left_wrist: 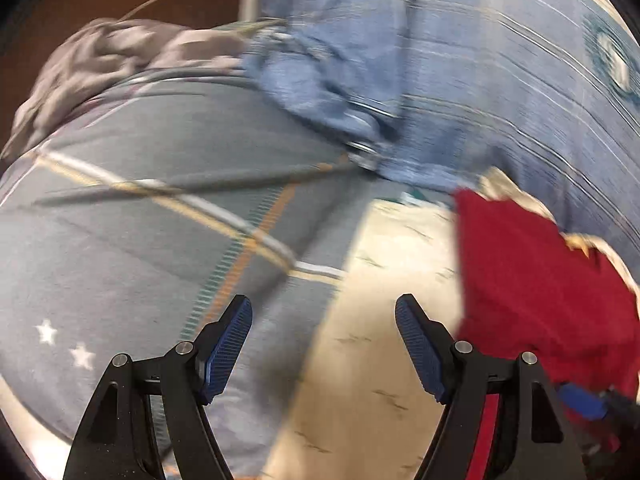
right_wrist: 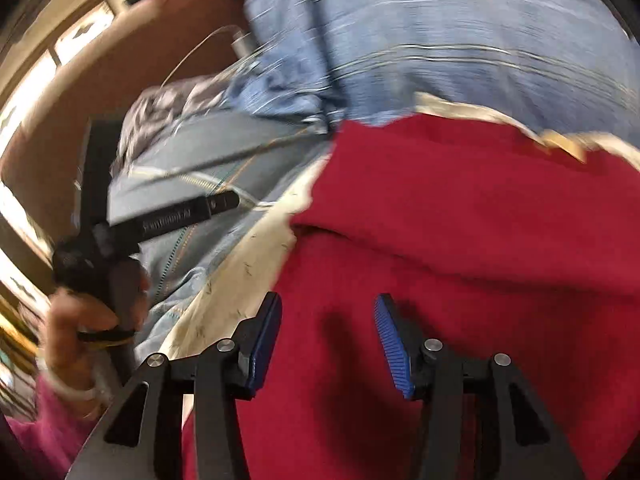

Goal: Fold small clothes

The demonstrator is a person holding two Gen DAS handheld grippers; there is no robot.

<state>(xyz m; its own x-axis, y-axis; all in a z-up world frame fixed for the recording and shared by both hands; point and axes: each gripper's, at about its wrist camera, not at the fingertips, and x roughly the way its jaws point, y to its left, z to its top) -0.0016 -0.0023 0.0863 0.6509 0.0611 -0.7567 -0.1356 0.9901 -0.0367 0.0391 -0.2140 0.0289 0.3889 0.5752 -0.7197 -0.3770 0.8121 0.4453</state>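
The red garment (right_wrist: 460,240) lies on a cream sheet (left_wrist: 384,320), blue bedding (right_wrist: 440,40) behind it. The right gripper (right_wrist: 328,340) hovers over it, fingers apart and empty; the left gripper (left_wrist: 324,344), also spread, hangs beside it.

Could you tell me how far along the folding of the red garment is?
Done: a fold ridge crosses the red garment, so one fold may be in, though motion blur makes this unsure. In hand: nothing; the left gripper is open over the cream sheet and the right gripper is open above the red cloth. Left: the finishing folds, and possibly the blue cloth behind.
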